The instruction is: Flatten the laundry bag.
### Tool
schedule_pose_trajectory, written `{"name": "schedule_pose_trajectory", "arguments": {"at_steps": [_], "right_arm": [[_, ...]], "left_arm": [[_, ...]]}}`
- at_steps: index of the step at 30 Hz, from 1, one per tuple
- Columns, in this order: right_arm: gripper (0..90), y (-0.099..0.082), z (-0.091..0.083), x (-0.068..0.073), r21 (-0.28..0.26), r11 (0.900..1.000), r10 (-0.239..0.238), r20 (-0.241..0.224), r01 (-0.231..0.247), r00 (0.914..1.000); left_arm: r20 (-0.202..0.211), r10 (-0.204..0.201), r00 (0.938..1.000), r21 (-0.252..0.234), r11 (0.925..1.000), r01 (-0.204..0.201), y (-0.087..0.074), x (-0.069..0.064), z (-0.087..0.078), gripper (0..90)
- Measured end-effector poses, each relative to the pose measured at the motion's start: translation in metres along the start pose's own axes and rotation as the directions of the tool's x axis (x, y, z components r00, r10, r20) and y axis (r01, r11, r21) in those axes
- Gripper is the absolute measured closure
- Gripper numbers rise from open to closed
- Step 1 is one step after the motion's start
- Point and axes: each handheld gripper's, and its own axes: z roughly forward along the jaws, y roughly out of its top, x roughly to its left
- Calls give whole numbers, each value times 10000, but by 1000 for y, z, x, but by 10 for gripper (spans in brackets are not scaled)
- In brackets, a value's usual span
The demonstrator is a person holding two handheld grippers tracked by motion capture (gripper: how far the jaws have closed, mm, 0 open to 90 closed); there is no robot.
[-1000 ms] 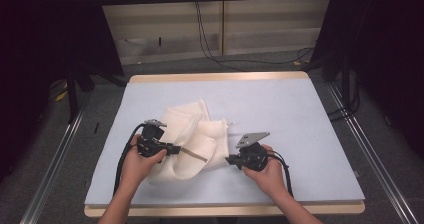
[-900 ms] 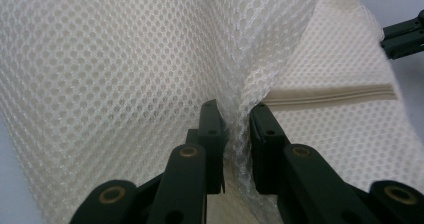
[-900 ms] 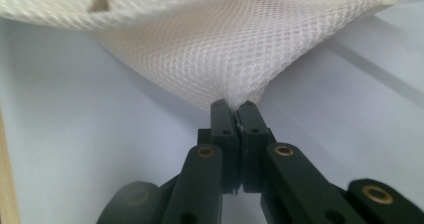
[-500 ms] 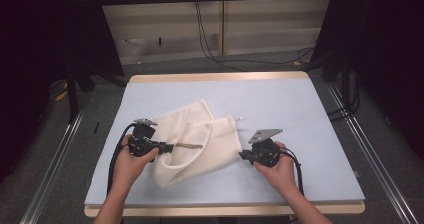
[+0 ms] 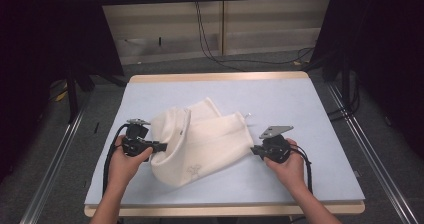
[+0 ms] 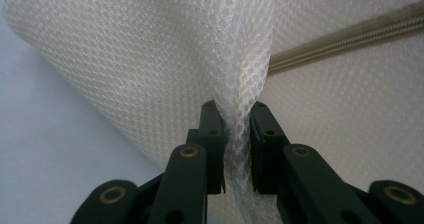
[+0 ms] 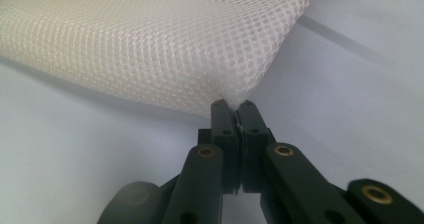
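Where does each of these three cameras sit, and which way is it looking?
High view: above the person's side, looking forward and down on the table; both forearms, left gripper, right gripper.
Left gripper view: rides that gripper; black jaws pinch a fold beside a zipper.
Right gripper view: jaws clamp a corner.
All three share the white mesh bag.

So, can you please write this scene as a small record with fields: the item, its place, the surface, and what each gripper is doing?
item: white mesh bag, with a zip line along it
place: lying crumpled near the middle of the table
surface: pale blue table mat
left gripper: jaws shut on a fold of the mesh at the bag's left side
right gripper: jaws shut on the bag's right corner
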Motion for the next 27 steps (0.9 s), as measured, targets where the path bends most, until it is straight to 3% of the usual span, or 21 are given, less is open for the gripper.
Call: {"name": "schedule_pose_trajectory", "arguments": {"at_steps": [8,15,21,27], "right_arm": [[882,-16,-15,-23,-26,9988,484,560,-483,9973],[882,-24,-24,-31,-60,9974,715,728,-713,9948],[882,-27,-28,-32,-110,9962,865,614,-859,9944],[881,-29,-30,-27,-121,9961,879,464,-874,9951]], "left_arm": [[-330,-81,9994,-97,9999,78,0,5,0,792],[-536,-396,9978,-93,9992,391,-5,16,4,792],[-618,-752,9953,-319,9968,734,-6,24,9,792],[-620,-775,9951,-253,9968,761,-7,28,4,731]]}}
